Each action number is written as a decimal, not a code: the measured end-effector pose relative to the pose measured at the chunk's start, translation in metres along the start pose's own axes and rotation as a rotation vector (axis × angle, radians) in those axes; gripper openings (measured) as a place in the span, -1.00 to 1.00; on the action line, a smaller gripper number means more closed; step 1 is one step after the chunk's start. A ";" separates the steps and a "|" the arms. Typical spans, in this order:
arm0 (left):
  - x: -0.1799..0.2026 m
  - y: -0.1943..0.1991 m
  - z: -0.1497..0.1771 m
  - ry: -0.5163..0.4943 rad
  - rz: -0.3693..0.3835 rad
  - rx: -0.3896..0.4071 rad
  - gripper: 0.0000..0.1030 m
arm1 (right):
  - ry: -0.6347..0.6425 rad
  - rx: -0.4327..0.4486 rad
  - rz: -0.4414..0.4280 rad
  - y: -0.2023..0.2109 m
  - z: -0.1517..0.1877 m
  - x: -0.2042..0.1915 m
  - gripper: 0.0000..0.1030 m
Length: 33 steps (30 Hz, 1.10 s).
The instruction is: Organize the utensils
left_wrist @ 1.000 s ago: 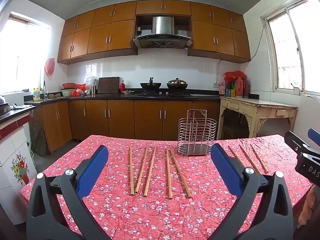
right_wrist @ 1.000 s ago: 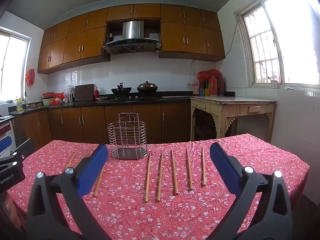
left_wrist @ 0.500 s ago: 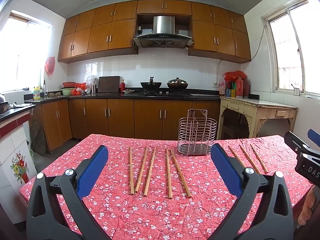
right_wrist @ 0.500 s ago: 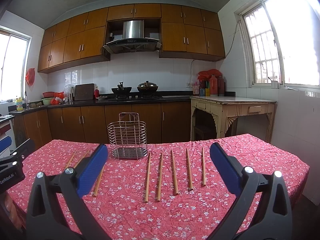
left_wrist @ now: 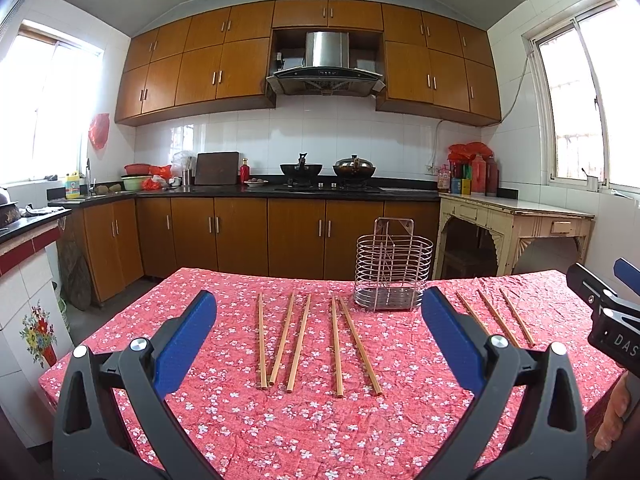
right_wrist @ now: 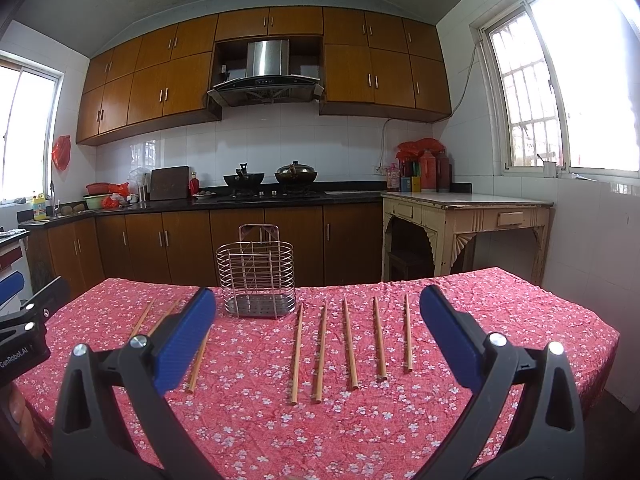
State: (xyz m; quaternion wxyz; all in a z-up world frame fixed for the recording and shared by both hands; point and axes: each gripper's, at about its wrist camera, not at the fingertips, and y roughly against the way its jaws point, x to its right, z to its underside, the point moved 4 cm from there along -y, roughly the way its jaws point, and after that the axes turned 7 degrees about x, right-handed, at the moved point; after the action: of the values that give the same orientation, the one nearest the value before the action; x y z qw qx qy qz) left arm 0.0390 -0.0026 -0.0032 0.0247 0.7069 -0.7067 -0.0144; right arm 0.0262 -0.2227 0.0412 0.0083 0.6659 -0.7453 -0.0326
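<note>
A wire utensil holder [left_wrist: 393, 276] stands empty at the far middle of a table with a red flowered cloth [left_wrist: 304, 424]; it also shows in the right wrist view [right_wrist: 256, 280]. Several wooden chopsticks [left_wrist: 298, 346] lie flat to its left, and more chopsticks [right_wrist: 348, 344] lie to its right. My left gripper [left_wrist: 318, 336] is open and empty above the near left part of the table. My right gripper [right_wrist: 318, 332] is open and empty above the near right part.
The table's far edge faces brown kitchen cabinets [left_wrist: 248, 236] with a stove and pots. A cream side table [right_wrist: 464, 216] stands at the right wall under a window. The other gripper shows at the frame edge [left_wrist: 612, 316].
</note>
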 end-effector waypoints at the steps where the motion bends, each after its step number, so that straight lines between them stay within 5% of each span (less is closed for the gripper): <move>1: 0.000 0.000 0.000 -0.001 -0.001 0.000 0.96 | 0.000 0.000 0.000 0.000 0.000 0.000 0.92; 33: 0.000 0.000 0.000 0.002 0.002 0.000 0.96 | -0.002 -0.004 -0.001 -0.002 0.006 -0.001 0.92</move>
State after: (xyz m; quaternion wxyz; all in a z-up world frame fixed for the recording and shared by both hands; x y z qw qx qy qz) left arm 0.0392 -0.0030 -0.0034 0.0254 0.7063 -0.7073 -0.0139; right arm 0.0279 -0.2218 0.0351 0.0088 0.6662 -0.7449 -0.0347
